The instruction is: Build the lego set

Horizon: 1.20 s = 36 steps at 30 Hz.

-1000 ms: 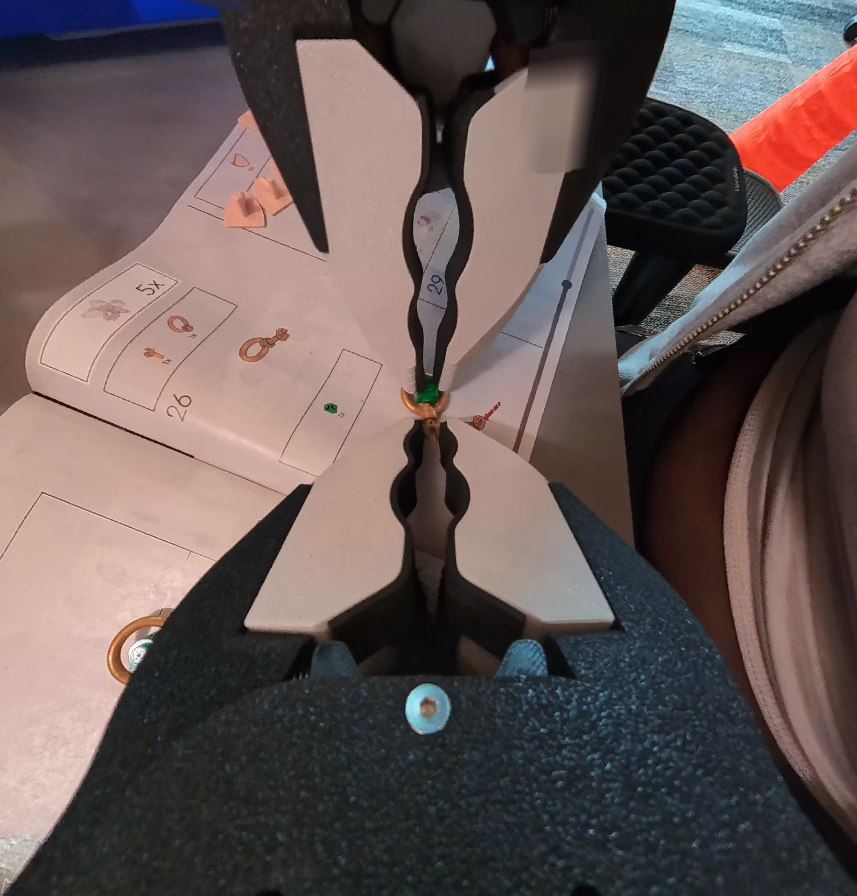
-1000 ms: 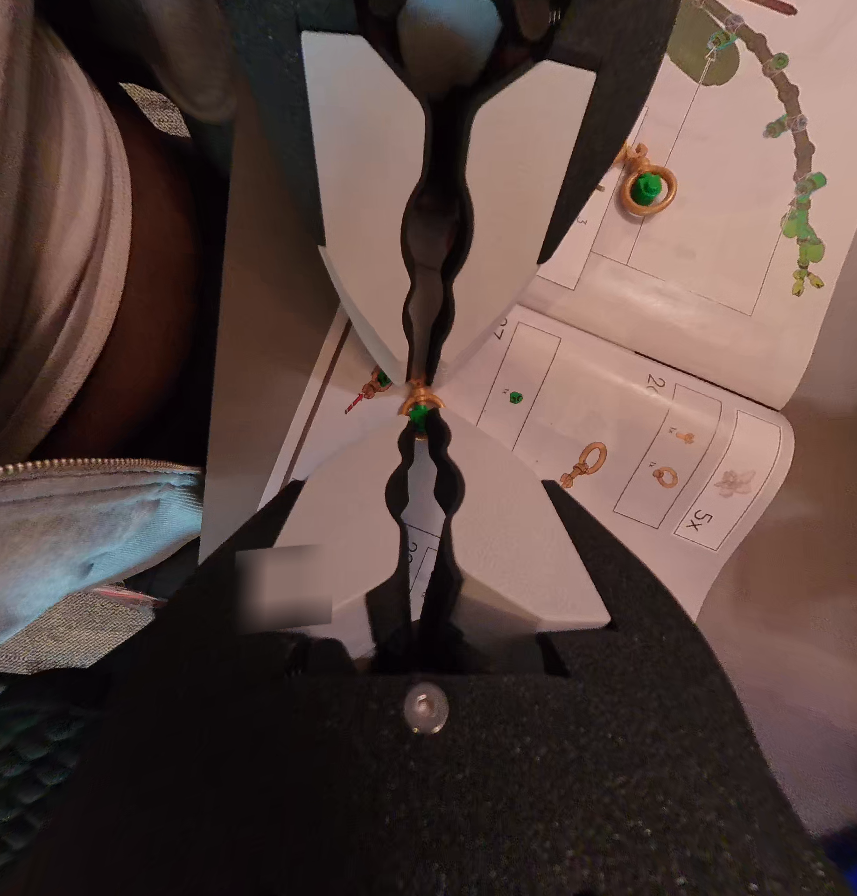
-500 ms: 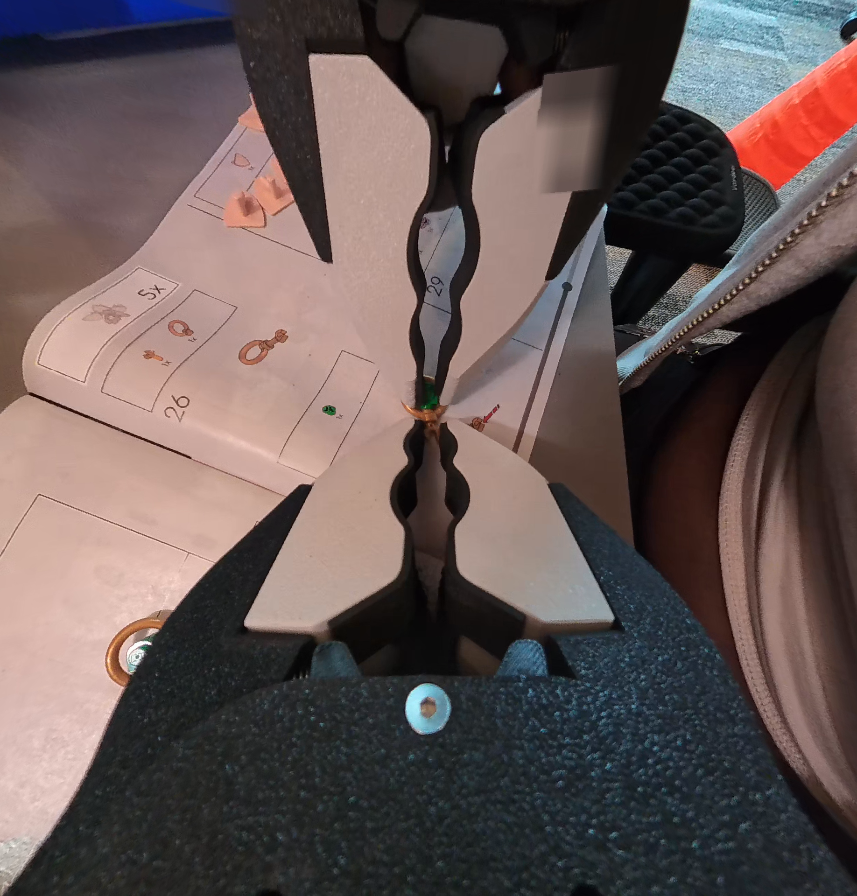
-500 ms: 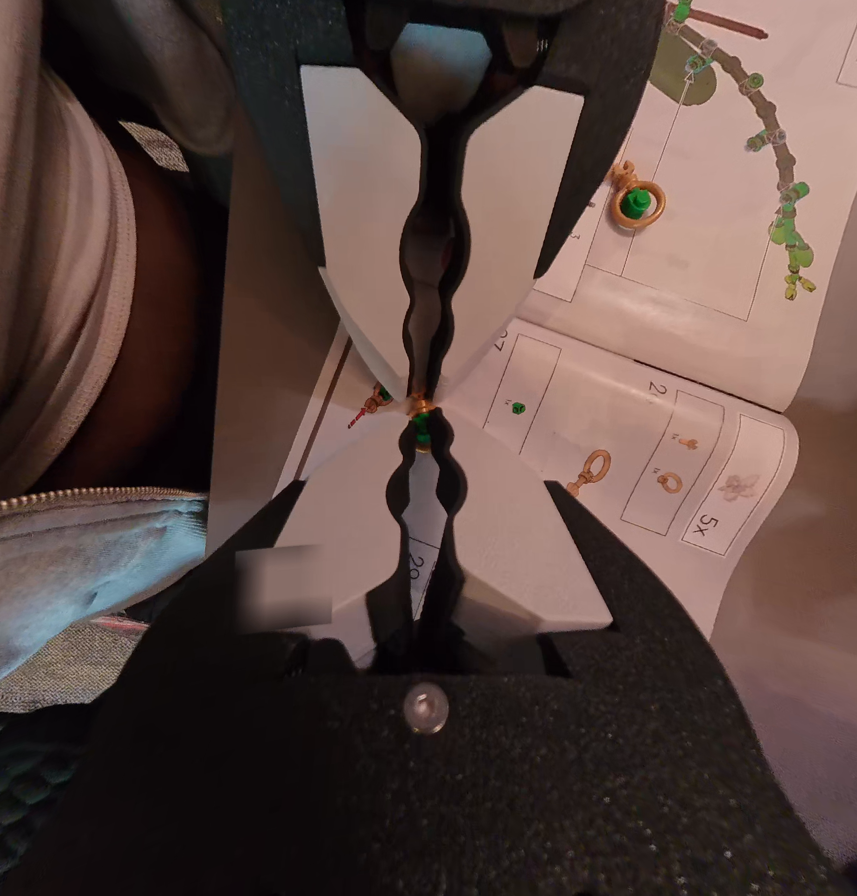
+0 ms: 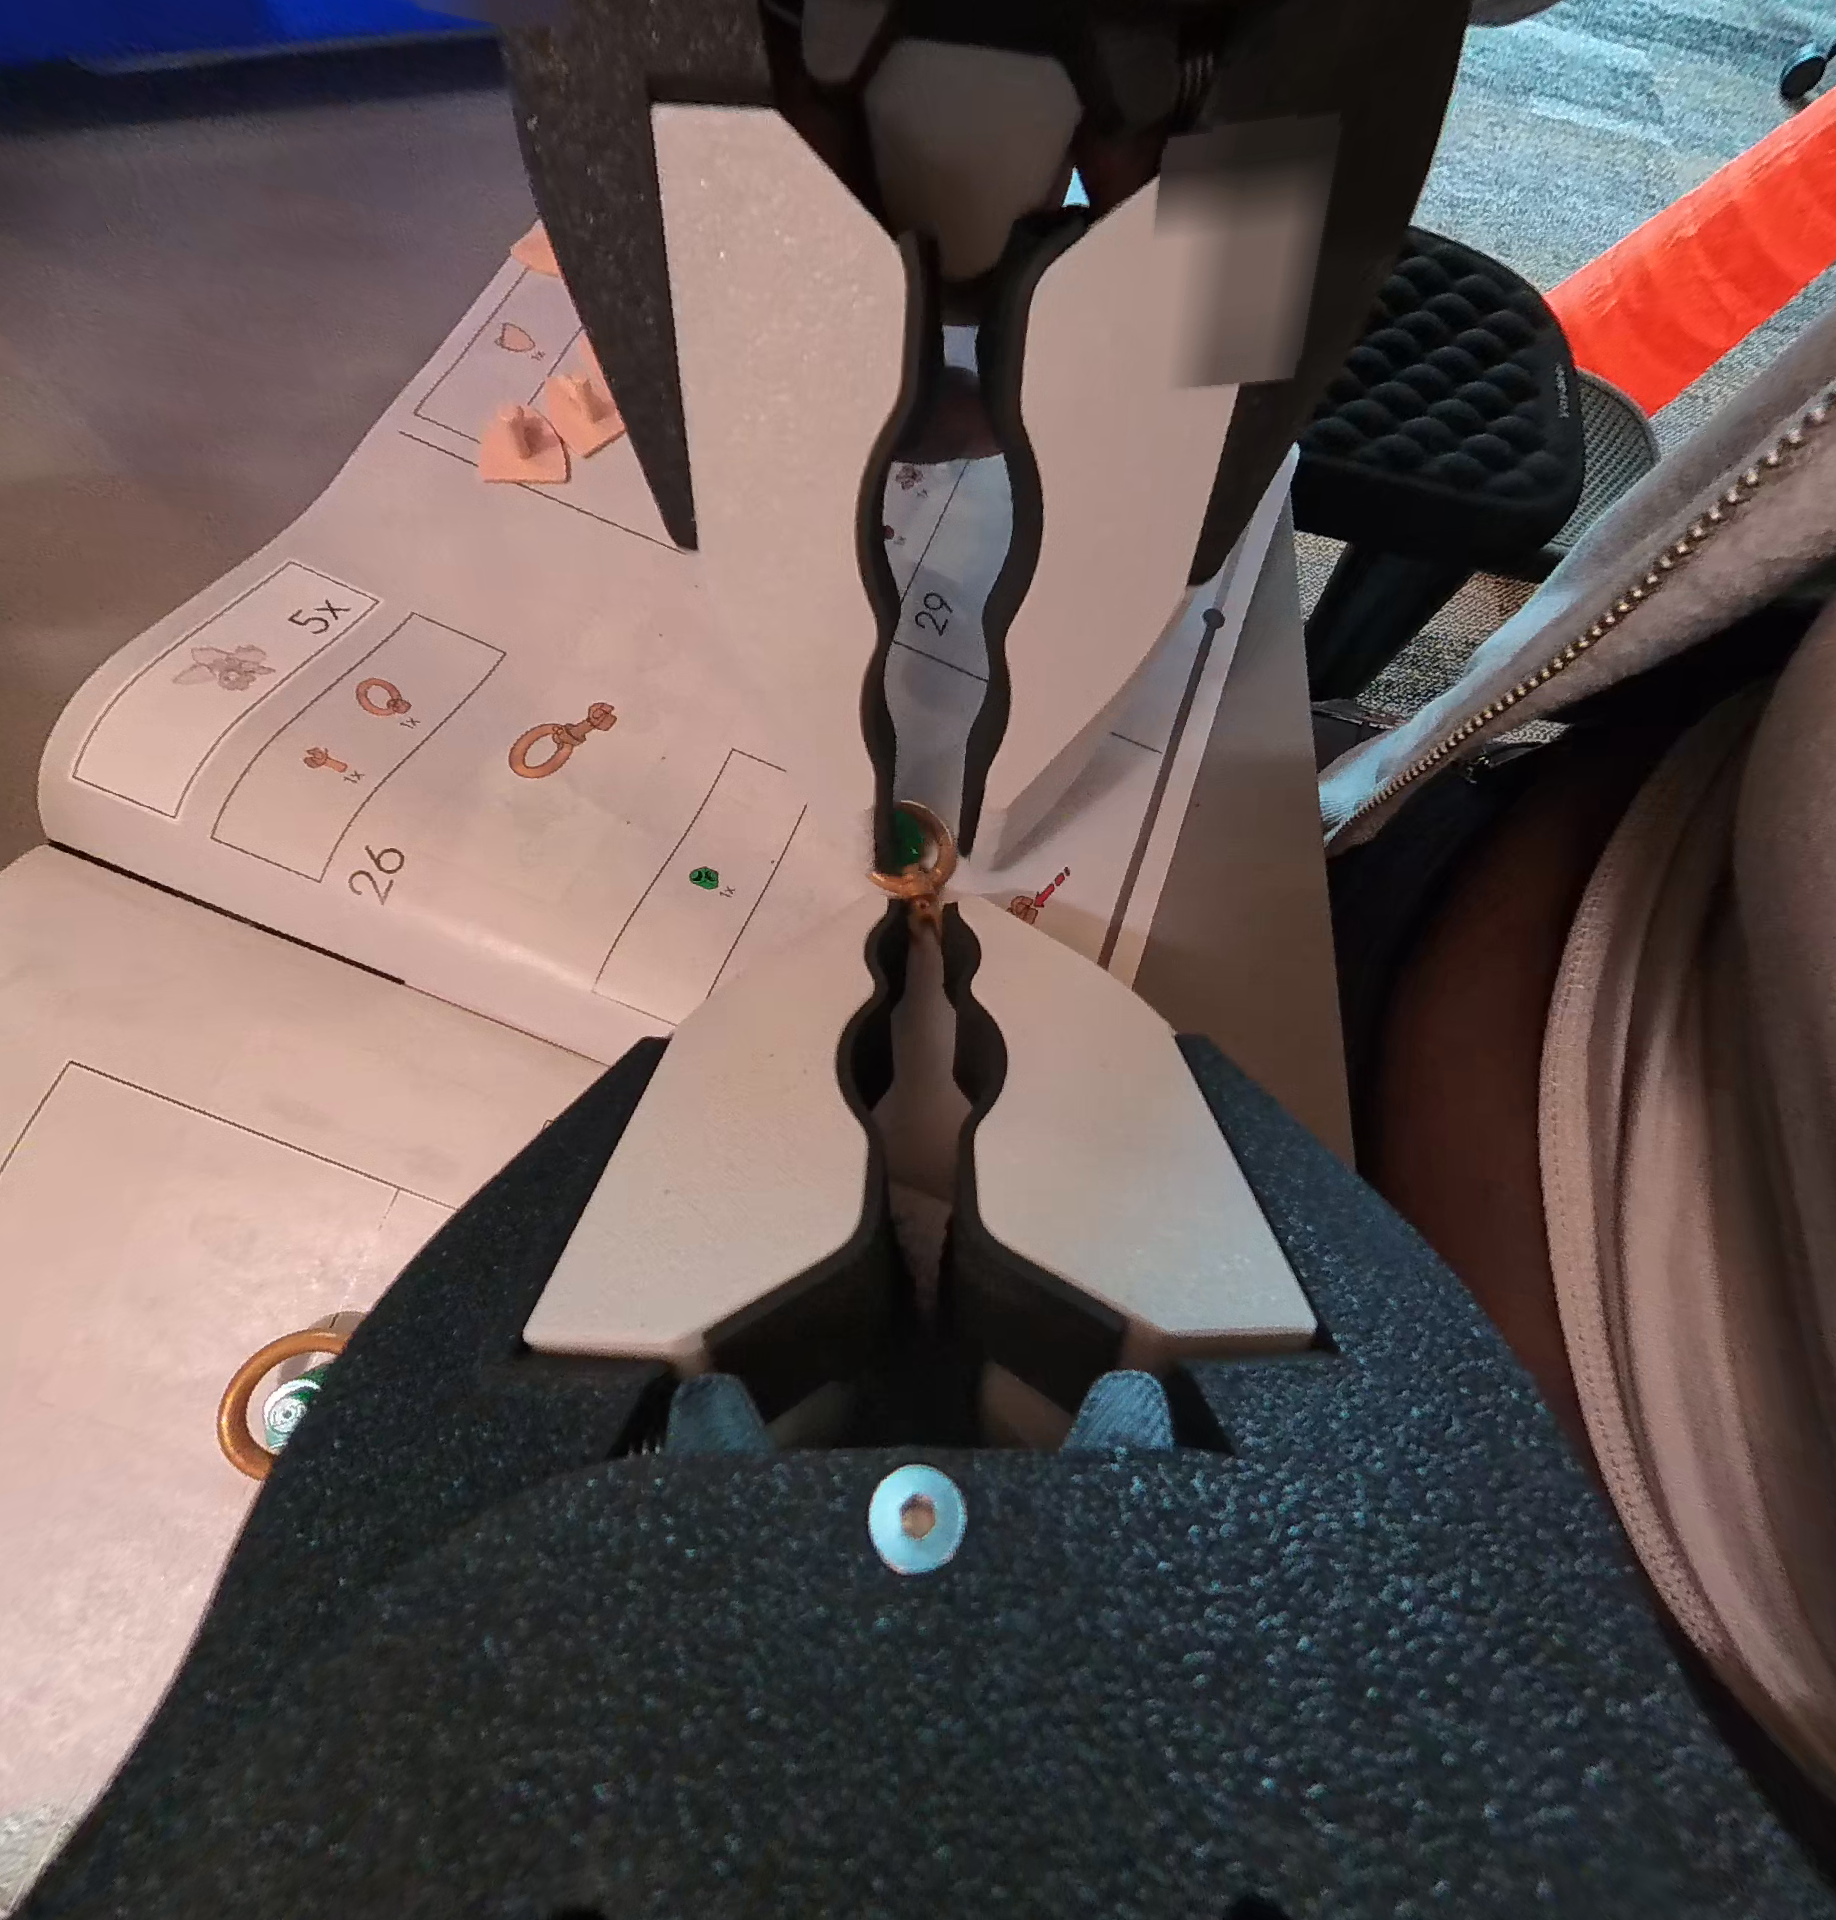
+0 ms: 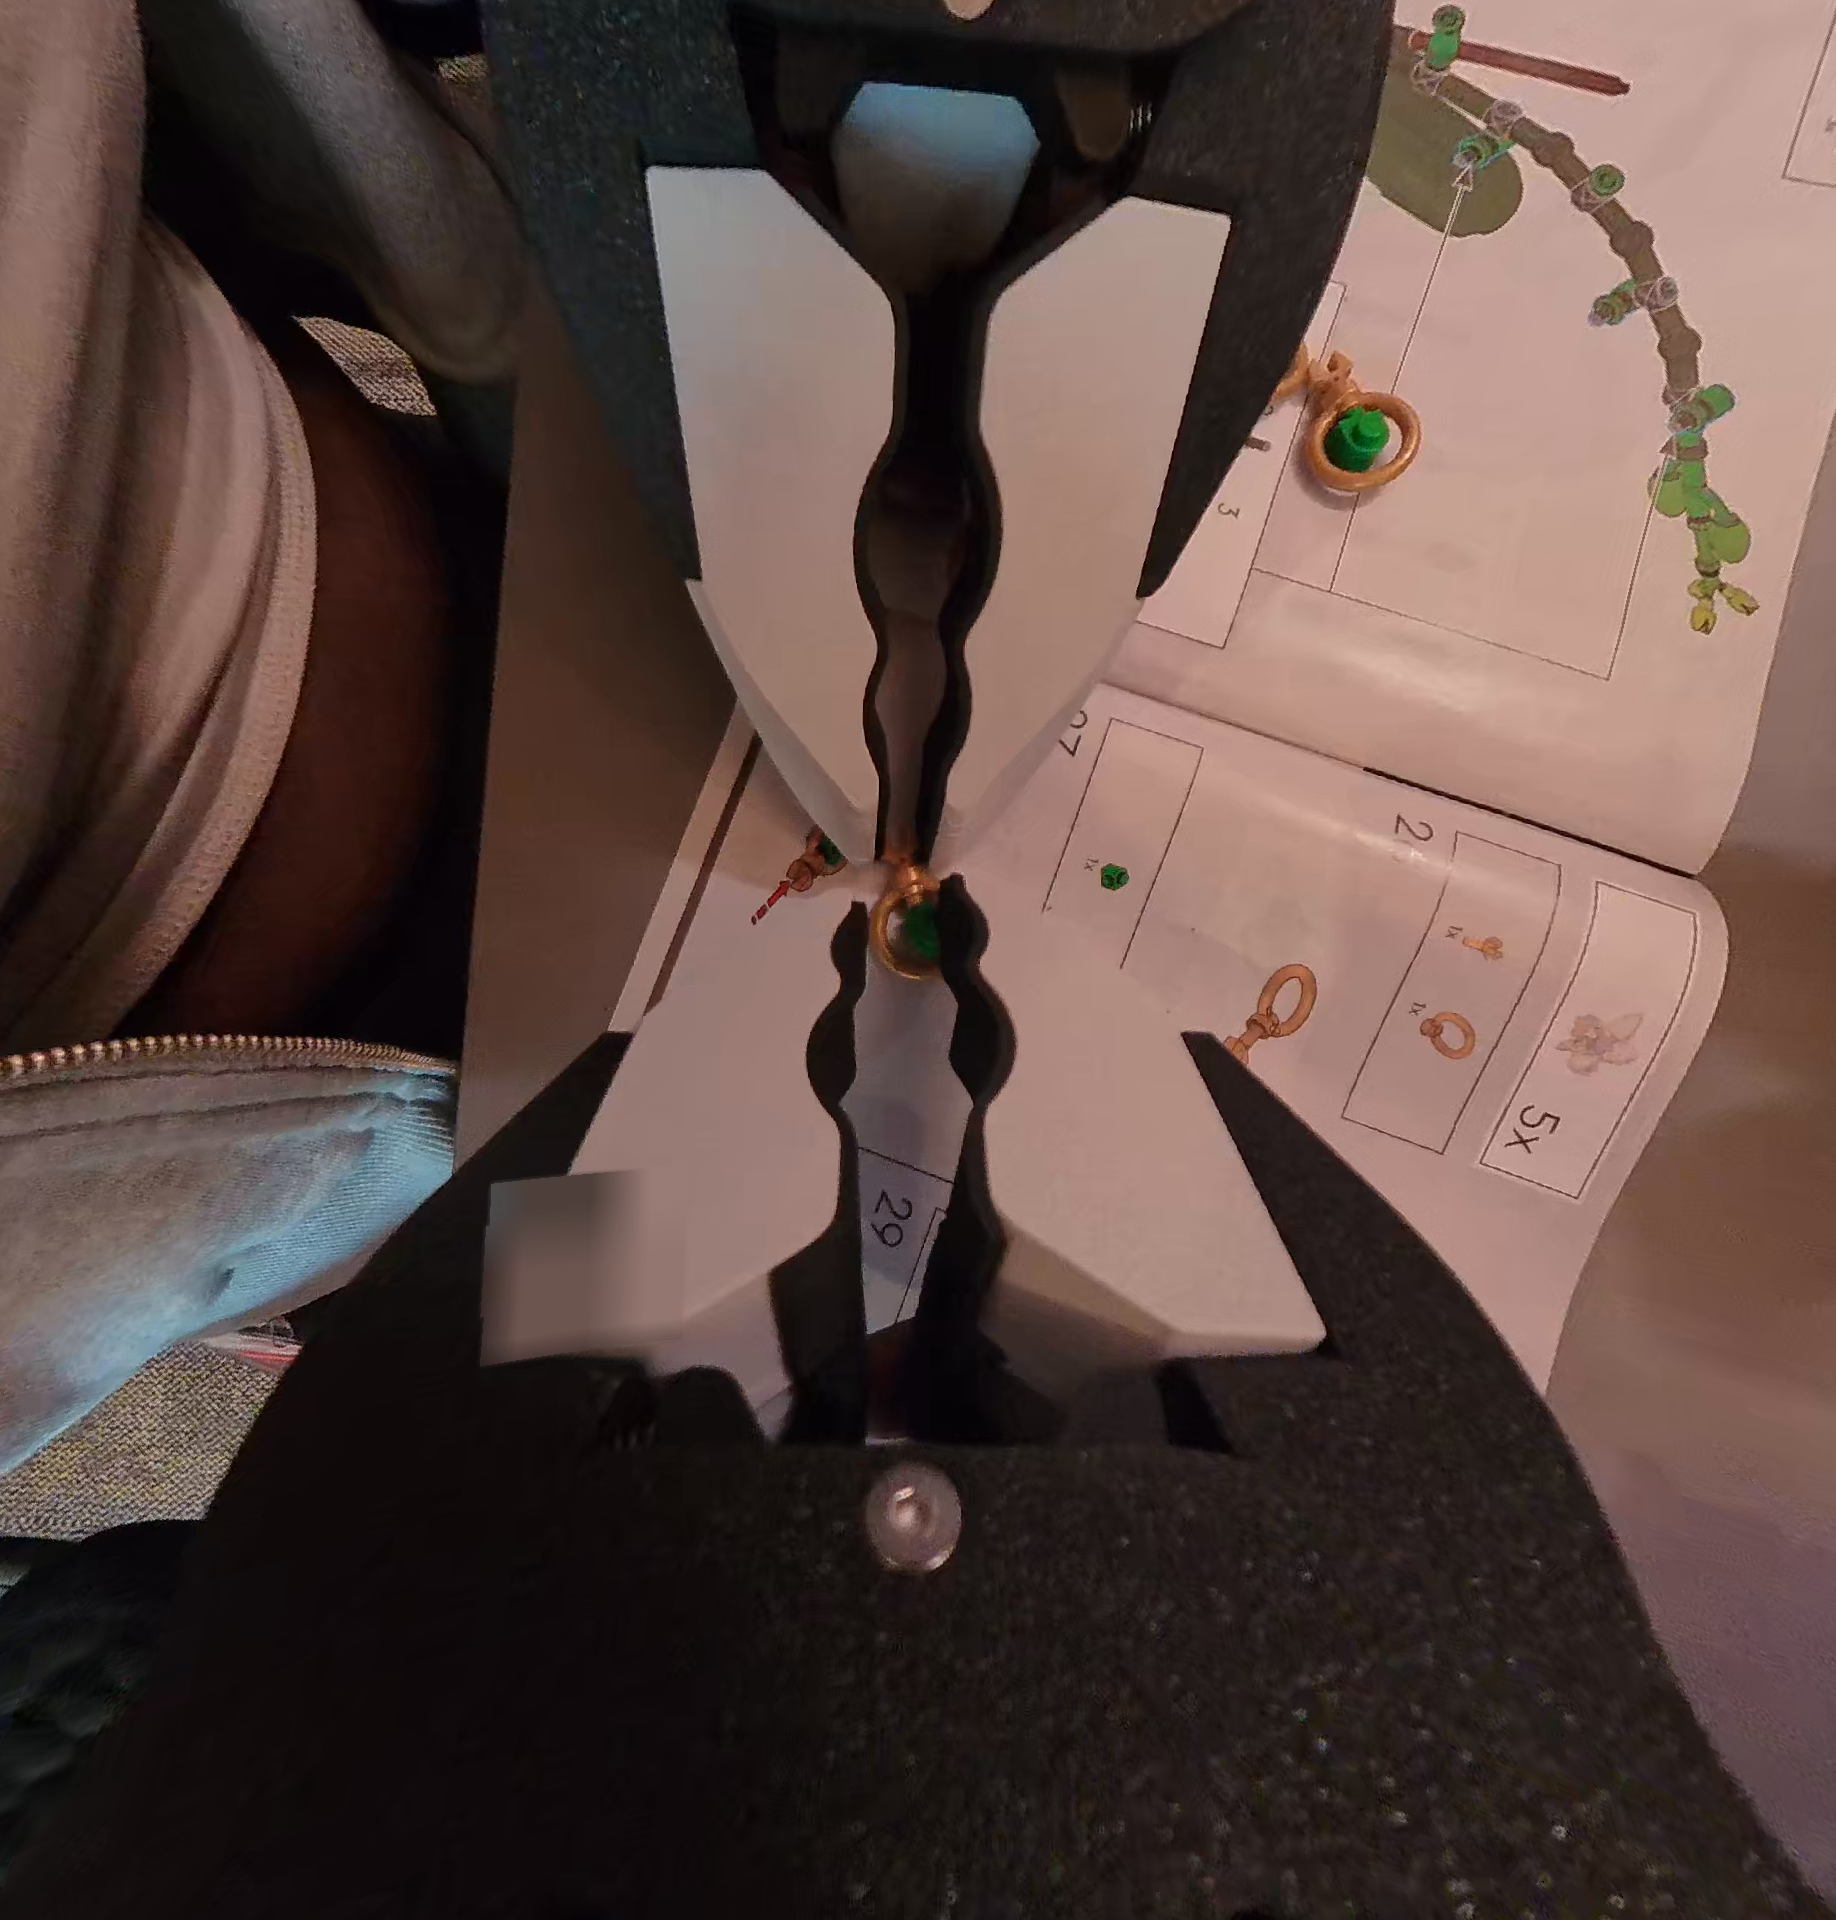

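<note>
While tip-to-tip, both grippers pinch gold ring (image 5: 919,868).

Grey table (image 5: 114,343), open instruction booklet (image 5: 540,831)

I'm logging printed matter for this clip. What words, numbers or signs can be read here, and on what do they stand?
I do not quote writing, so here is only what bears it:
Open instruction booklet: printed step numbers and piece counts beside framed part drawings.
Black chair armrest: a small mark, too small to read.
</note>
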### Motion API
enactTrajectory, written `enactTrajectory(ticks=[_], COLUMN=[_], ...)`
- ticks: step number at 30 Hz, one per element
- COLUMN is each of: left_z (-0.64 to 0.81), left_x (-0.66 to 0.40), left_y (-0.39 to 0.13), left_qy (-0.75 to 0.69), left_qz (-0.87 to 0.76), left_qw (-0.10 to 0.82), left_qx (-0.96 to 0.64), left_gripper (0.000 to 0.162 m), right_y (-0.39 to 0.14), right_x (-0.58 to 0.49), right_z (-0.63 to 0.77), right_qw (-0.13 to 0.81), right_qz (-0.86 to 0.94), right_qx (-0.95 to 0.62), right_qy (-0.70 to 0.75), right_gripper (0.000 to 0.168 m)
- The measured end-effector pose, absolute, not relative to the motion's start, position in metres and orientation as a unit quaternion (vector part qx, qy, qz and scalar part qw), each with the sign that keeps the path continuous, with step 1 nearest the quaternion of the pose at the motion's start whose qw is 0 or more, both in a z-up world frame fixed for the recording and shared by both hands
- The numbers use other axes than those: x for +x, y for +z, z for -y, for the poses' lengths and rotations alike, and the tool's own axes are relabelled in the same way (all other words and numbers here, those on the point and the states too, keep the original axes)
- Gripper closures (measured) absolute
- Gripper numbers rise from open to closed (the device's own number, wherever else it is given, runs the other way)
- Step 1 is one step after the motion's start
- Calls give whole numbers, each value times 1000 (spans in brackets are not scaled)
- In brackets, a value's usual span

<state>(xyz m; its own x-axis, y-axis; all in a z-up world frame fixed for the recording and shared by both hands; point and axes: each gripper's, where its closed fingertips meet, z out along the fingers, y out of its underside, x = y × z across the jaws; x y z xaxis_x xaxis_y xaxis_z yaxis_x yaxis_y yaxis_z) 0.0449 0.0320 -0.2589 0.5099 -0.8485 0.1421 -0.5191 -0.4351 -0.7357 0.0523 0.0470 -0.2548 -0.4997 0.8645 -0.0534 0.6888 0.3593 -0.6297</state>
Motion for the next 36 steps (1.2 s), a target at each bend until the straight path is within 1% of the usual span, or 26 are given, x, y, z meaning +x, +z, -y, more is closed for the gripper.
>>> enactTrajectory(ticks=[6, 8, 10, 15, 26, 36], left_z=[-32, -31, -31, -31, -30, -33], left_x=[45, 45, 45, 45, 46, 46], left_y=[-259, -259, -259, -259, -258, -259], left_qy=[-256, -256, -255, -253, -242, -228], left_qz=[-424, -424, -424, -425, -430, -432], left_qw=[321, 321, 322, 323, 331, 339], left_qx=[-807, -807, -807, -807, -805, -804], left_gripper=[156, 156, 156, 156, 156, 156], right_y=[-251, -246, -247, -257, -257, -258], right_x=[53, 55, 58, 57, 58, 58], right_z=[-48, -54, -59, -60, -57, -56], right_qw=[146, 150, 152, 148, 144, 95], right_qz=[807, 808, 815, 837, 853, 838], right_qx=[-485, -488, -487, -469, -454, -499], right_qy=[305, 295, 274, 240, 213, 198], right_gripper=[153, 163, 168, 168, 168, 168])
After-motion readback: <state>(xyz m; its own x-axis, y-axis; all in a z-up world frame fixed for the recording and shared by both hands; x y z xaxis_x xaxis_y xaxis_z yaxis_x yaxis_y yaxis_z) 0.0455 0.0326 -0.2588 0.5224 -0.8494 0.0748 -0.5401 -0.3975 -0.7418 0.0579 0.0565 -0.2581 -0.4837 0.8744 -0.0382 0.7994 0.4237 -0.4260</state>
